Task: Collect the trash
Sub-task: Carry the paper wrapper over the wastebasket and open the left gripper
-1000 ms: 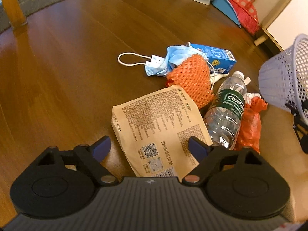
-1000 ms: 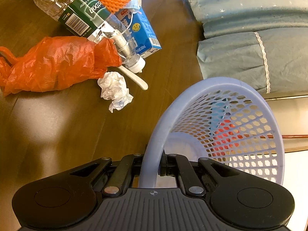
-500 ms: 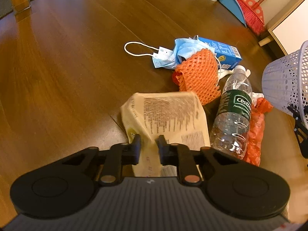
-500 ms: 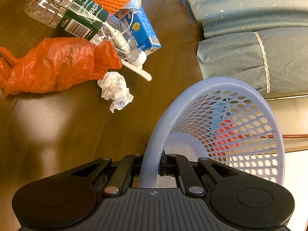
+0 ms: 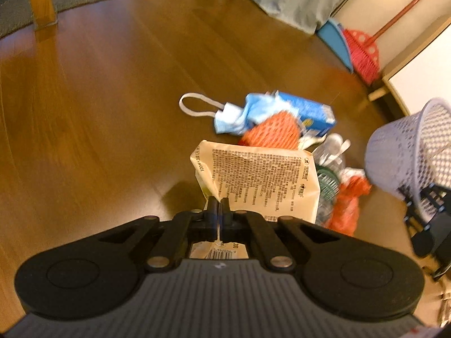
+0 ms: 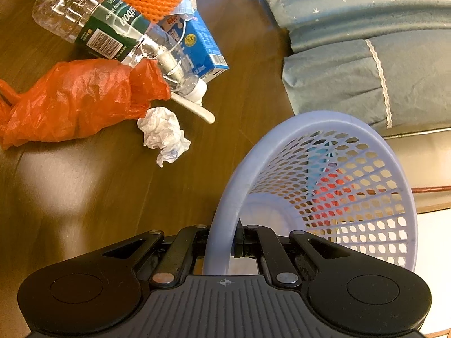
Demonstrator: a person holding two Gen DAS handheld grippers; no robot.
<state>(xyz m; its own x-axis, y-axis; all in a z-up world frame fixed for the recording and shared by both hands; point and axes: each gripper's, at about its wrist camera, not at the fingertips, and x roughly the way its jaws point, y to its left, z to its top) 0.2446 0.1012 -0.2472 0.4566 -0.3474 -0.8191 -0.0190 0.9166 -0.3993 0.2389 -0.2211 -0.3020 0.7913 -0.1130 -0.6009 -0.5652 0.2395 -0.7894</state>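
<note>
Lifted off the floor since a second ago, the packet (image 5: pixel 262 180) now hangs pinched in the left gripper (image 5: pixel 217 205). At three o'clock the basket (image 5: pixel 406 155) waits tilted, its rim clamped by the right gripper (image 6: pixel 225 242), mouth ready to receive it.

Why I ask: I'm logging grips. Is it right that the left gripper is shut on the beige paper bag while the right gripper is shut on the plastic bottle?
Not quite. The left gripper is shut on the beige paper bag, but the right gripper is shut on the rim of the lavender mesh basket, not the plastic bottle, which lies on the floor. The right wrist view shows it.
</note>
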